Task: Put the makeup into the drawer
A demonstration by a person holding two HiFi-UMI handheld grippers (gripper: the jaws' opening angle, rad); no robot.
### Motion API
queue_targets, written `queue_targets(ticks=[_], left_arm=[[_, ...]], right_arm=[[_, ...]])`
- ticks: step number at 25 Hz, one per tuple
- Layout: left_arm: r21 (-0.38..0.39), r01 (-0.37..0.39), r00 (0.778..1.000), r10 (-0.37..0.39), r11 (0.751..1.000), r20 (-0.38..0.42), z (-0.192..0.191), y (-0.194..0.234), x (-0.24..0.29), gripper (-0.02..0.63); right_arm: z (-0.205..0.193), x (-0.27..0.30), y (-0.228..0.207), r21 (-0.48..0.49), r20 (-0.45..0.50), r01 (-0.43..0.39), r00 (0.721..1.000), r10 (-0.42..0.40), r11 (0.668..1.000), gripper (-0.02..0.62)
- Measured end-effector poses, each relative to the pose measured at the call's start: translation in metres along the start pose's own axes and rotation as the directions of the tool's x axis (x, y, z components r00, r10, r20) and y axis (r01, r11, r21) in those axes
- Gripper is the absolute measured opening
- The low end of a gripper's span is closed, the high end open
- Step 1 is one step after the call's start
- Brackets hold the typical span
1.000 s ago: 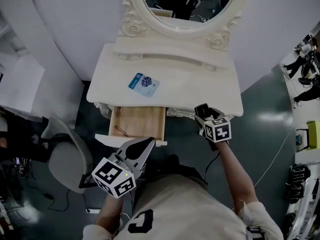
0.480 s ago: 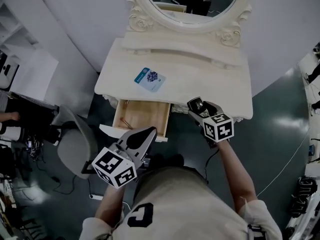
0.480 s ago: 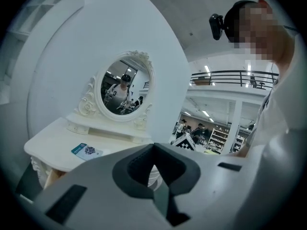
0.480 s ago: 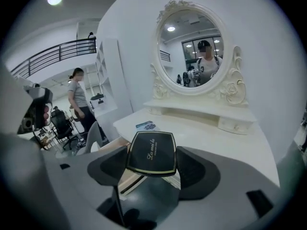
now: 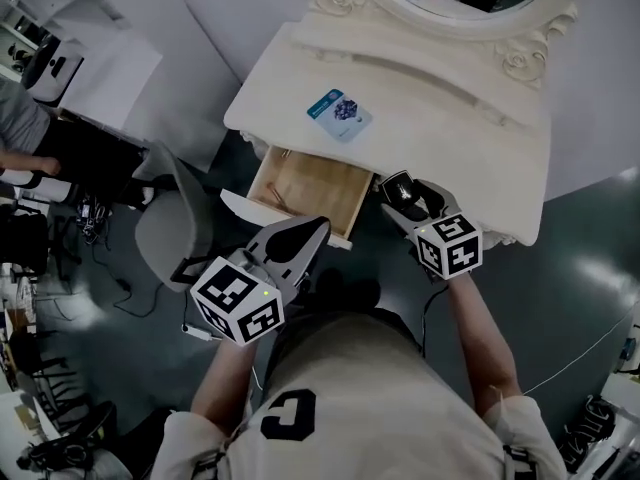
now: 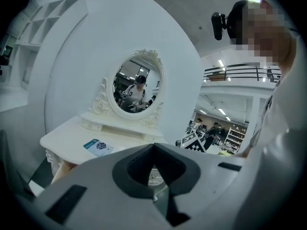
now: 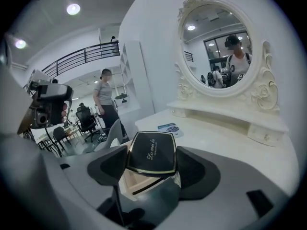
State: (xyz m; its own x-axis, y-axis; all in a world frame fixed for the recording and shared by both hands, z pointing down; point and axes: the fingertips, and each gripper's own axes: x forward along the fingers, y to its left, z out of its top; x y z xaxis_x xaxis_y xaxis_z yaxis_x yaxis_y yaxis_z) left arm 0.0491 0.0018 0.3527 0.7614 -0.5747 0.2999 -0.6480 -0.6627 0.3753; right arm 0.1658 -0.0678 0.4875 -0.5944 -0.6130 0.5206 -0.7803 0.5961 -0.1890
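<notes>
**A:** Which step are we doing right now?

**B:** We are carrying the makeup, not yet placing it. Starting at the left, our left gripper (image 5: pixel 312 230) is hanging below the front edge of the cream-white carved dressing table (image 5: pixel 450 138). Its jaws are pressed together with nothing between them.

**A:** And the drawer?

**B:** The open wooden drawer (image 5: pixel 318 190) is standing pulled out from under the front edge, toward the table's left corner. We are seeing mostly bare wood in it. Something thin is lying by its left wall, too small for us to name.

**A:** What is sitting on the top?

**B:** A flat blue-and-white packet (image 5: pixel 339 114) is lying near the front edge, just behind the drawer. We cannot tell whether it counts as makeup.

**A:** Then the right side.

**B:** Our right gripper (image 5: pixel 408 193) is pinching a black, gold-rimmed square makeup compact (image 7: pixel 151 152) by its two sides, with the jaws standing wide around it. It is hovering at the front edge, just beside the drawer's right wall and not inside.

**A:** So what are we judging comes next?

**B:** We are thinking the compact needs shifting left over the open drawer and lowering until it is resting on the wood, and only then releasing. The glossy case is looking slick, so we are favouring a low release over a drop.
</notes>
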Motion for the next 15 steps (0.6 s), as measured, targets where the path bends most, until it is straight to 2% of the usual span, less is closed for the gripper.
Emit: queue_targets(ticks=[3, 10, 15], left_arm=[[-0.005, -0.015, 1.0, 0.015, 1.0, -0.016, -0.006, 0.0, 0.002, 0.052], [0.022, 0.019, 0.999, -0.018, 1.0, -0.028, 0.001, 0.004, 0.014, 0.052], [0.016, 0.079, 0.996, -0.078, 0.997, -0.034, 0.006, 0.025, 0.019, 0.052]], right_arm=[[0.001, 0.009, 0.013, 0.004, 0.007, -0.05, 0.999, 0.05, 0.999, 0.339], [0.011, 0.013, 0.031, 0.041, 0.031, -0.122, 0.992, 0.121, 0.992, 0.339], [0.021, 0.026, 0.038, 0.02, 0.006, -0.086, 0.996, 0.086, 0.996, 0.339]])
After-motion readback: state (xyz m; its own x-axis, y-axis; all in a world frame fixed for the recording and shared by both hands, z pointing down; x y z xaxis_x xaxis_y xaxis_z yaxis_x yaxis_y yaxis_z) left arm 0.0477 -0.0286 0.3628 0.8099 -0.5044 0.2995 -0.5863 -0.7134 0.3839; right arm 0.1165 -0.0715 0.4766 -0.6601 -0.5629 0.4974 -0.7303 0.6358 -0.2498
